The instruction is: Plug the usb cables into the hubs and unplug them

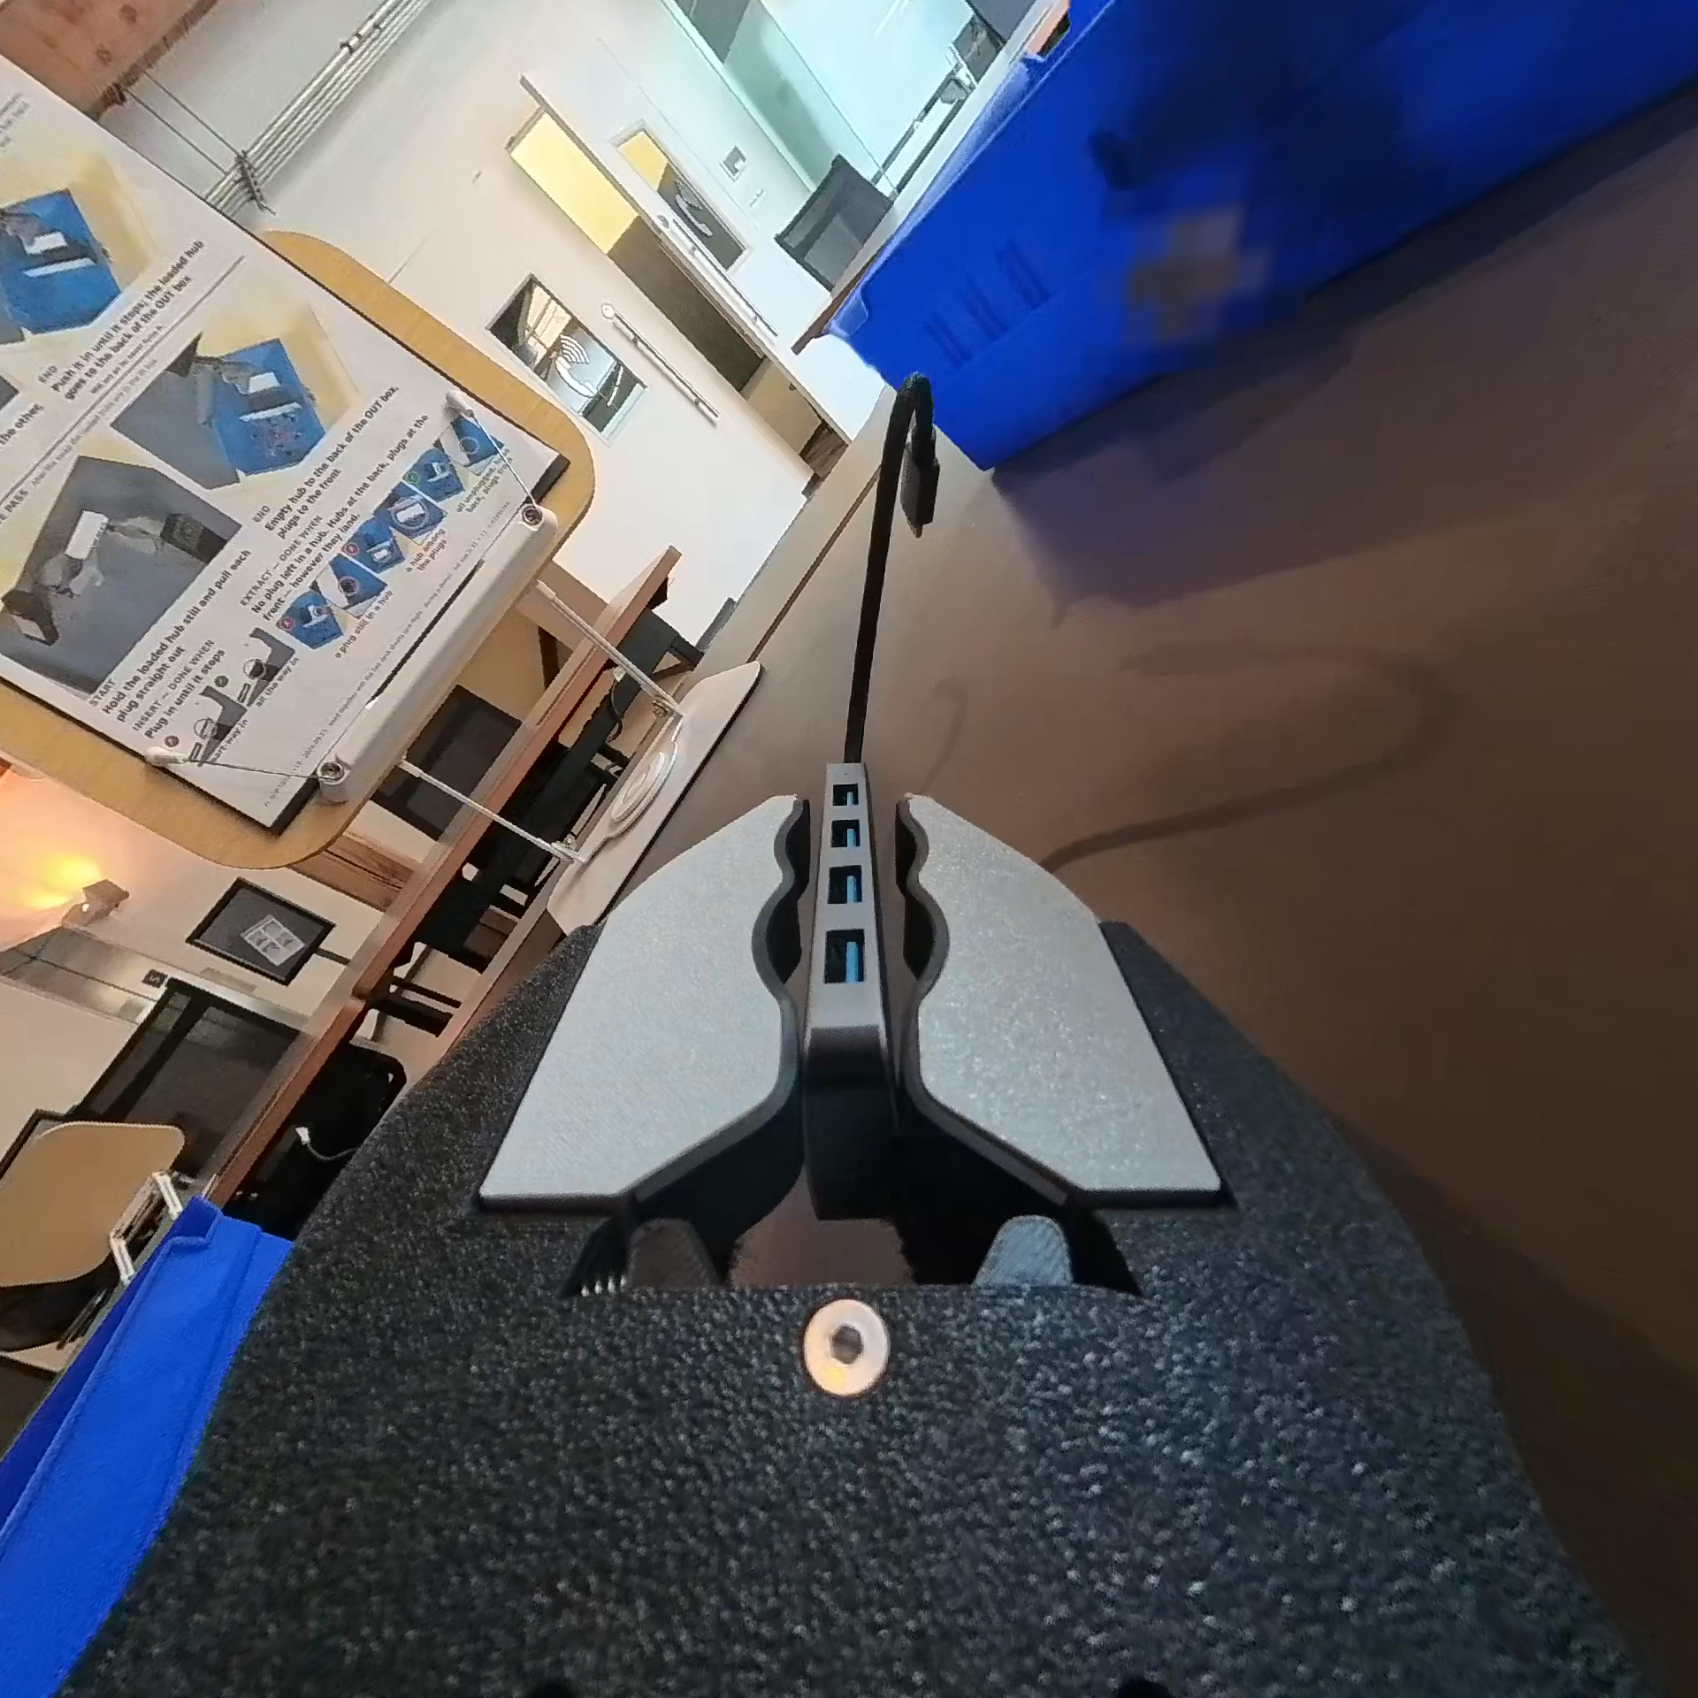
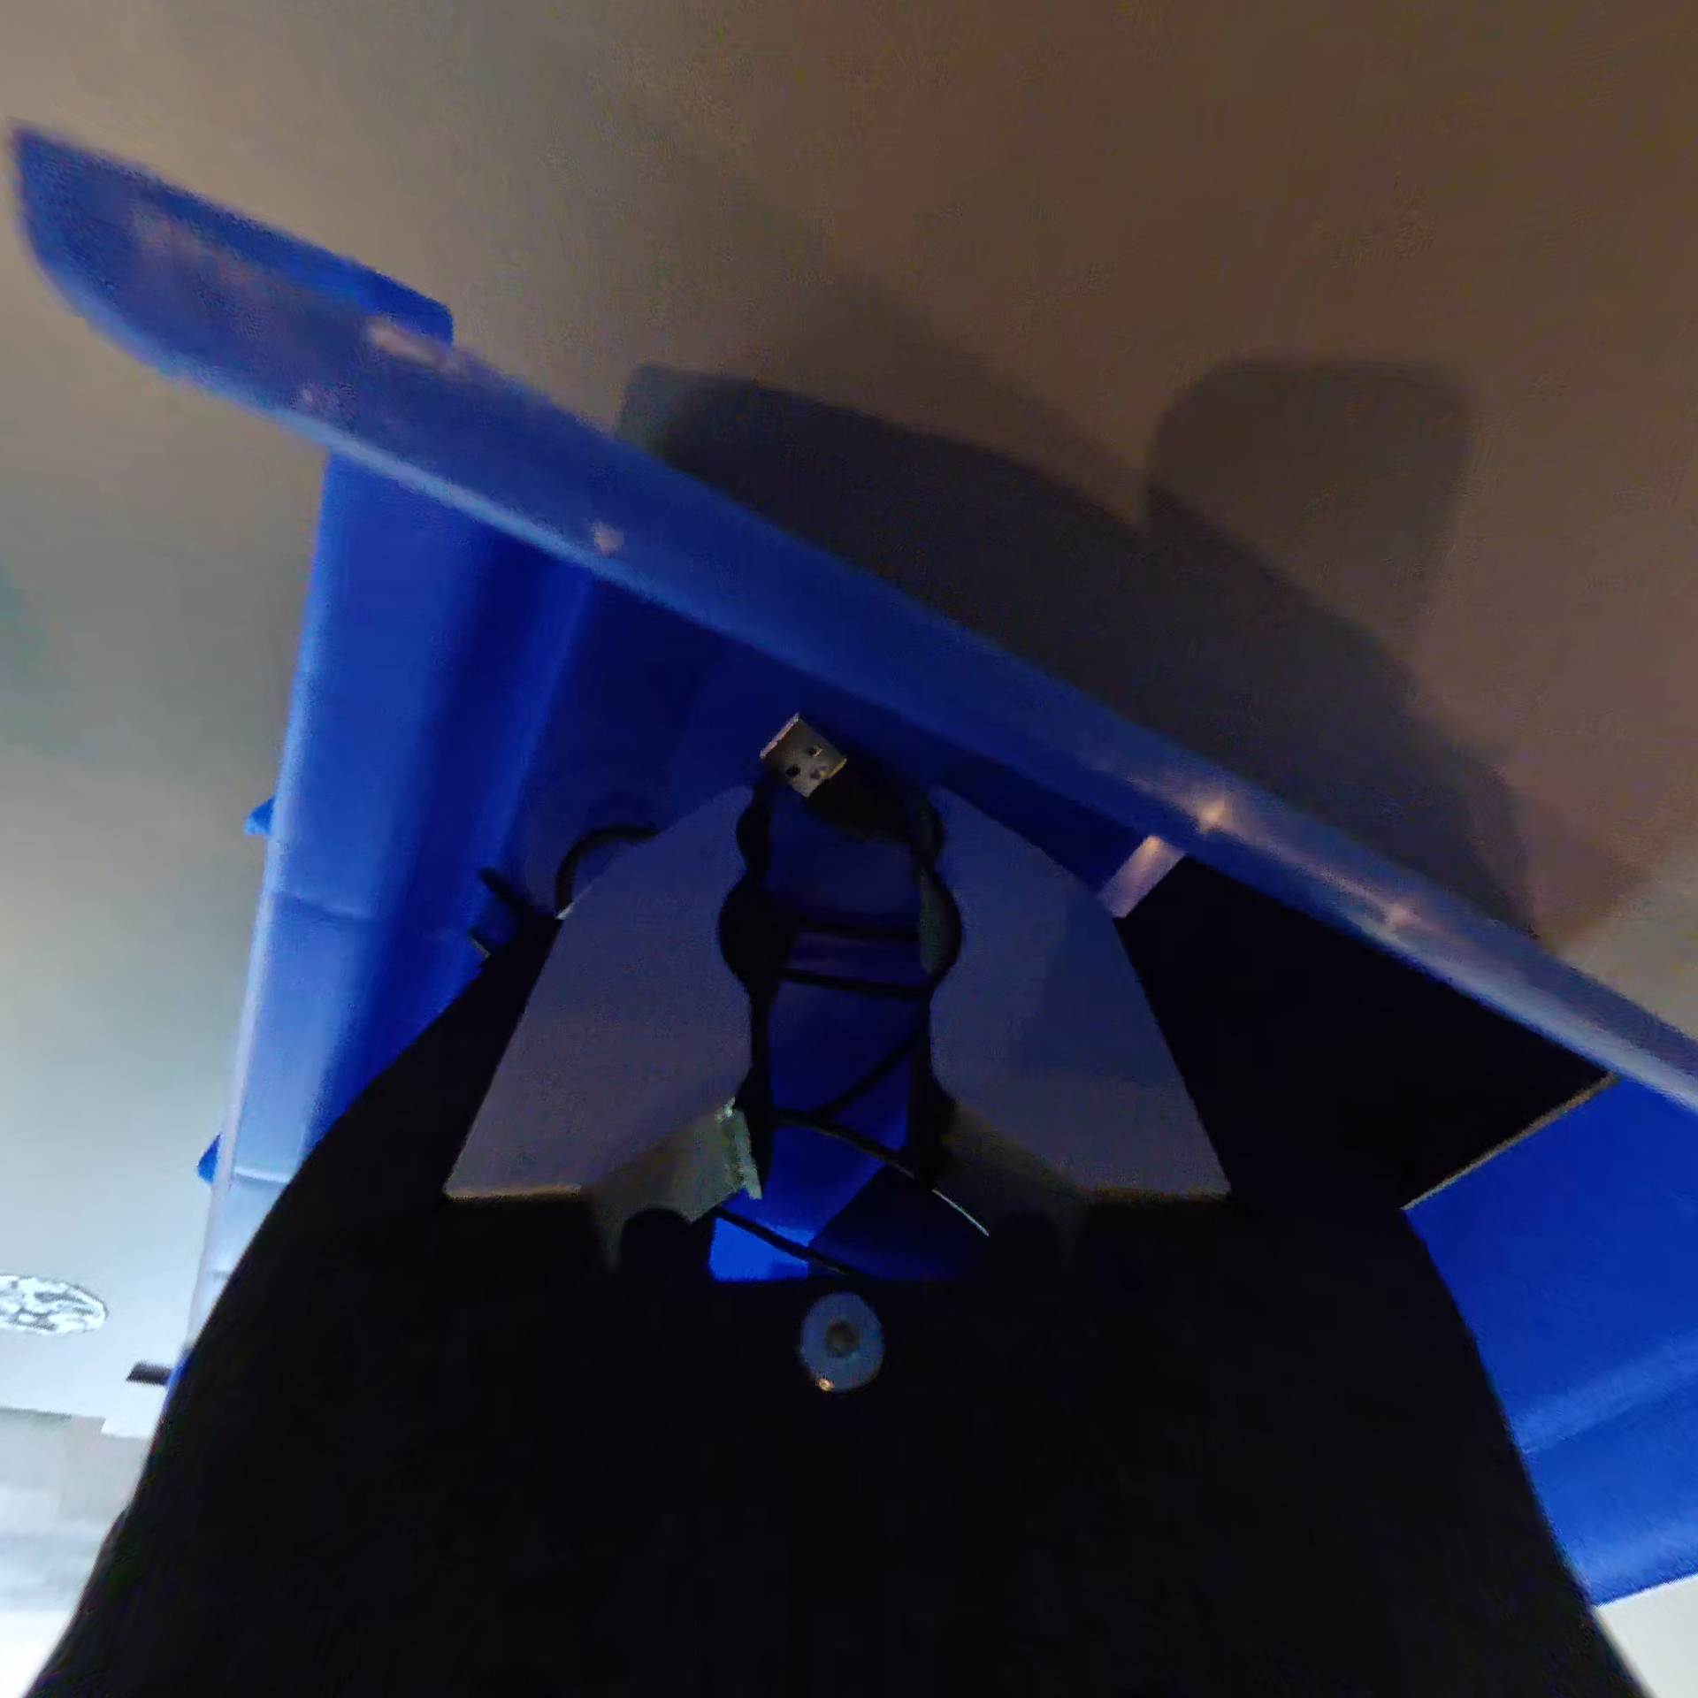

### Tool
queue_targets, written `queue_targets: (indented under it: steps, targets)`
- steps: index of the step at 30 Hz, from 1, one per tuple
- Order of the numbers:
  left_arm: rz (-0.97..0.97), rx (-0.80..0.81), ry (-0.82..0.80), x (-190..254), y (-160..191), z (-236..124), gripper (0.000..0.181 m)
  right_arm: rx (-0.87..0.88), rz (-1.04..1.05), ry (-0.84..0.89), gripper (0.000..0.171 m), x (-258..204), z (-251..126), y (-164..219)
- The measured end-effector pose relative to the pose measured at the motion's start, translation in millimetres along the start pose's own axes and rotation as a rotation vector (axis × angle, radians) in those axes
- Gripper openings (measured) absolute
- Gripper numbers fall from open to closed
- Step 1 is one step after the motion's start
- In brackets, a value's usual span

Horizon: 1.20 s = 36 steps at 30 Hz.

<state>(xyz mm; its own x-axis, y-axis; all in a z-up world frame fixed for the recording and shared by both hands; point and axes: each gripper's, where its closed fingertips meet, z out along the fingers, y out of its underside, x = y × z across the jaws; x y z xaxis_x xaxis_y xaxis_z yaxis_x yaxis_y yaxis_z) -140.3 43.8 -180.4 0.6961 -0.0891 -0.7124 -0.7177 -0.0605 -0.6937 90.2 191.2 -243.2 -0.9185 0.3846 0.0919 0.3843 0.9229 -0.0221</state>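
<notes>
Currently, the left gripper (image 1: 850, 809) was clamped on the USB hub (image 1: 847, 928), the dark grey body held edge-up between the two pads with its row of four blue ports facing the camera and all of them vacant. The hub's own black lead (image 1: 873, 588) arched away over the brown bench (image 1: 1332, 781) toward a blue bin (image 1: 1286, 184) at the far edge, ending in a free plug (image 1: 922, 469). An instruction board (image 1: 276, 478) stood to the left beyond the bench edge.

The right gripper (image 2: 841, 799) reached into a second blue bin (image 2: 441, 735), its jaws parted, with a USB cable plug (image 2: 809, 763) lying just ahead of the fingertips and loose black cable (image 2: 854, 965) looped between them. Nothing was yet gripped; blur left actual contact with the plug uncertain.

Recommended procedure for this step: close on the plug's moulded black housing, not the metal shell or the cable, so the shell stays exposed. Lift clear of the loops before travelling. The hub should be kept steady, port row presented squarely, and the plug aligned flat with one port before pushing straight in.
</notes>
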Motion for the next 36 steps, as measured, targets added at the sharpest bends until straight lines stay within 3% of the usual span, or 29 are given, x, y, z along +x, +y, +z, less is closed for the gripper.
queue_targets:
  steps: [8,12,14,19,24,30,33,36]
  targets:
    - [-0.003,0.001,-0.001,-0.4,-0.1,0.1,0.018,0.090,0.074,-0.061,0.020,-4.9,1.0,2.5]
    - [-0.016,0.002,-0.012,-2.9,0.0,0.1,0.018,0.153,0.178,0.085,0.020,0.6,-4.1,8.3]
    - [-0.026,0.000,-0.023,-5.3,0.4,0.2,0.018,0.272,0.293,0.203,0.020,7.2,-23.1,7.2]
    - [-0.042,-0.002,-0.036,-8.2,0.8,-0.1,0.018,0.684,0.533,0.525,0.019,15.1,-111.6,-3.4]
    - [-0.062,0.005,-0.048,-11.0,0.0,-1.2,0.018,0.908,0.545,0.689,0.019,3.3,-177.4,-43.5]
    - [-0.068,0.022,-0.063,-13.9,-2.6,-3.0,0.018,1.177,0.547,0.792,0.018,-3.6,-247.1,-124.6]
    - [-0.062,0.041,-0.074,-15.6,-6.0,-4.9,0.018,1.268,0.665,0.712,0.018,0.3,-248.4,-162.7]
    - [-0.048,0.056,-0.084,-16.5,-9.6,-6.5,0.018,1.270,0.702,0.621,0.019,5.0,-223.5,-199.7]
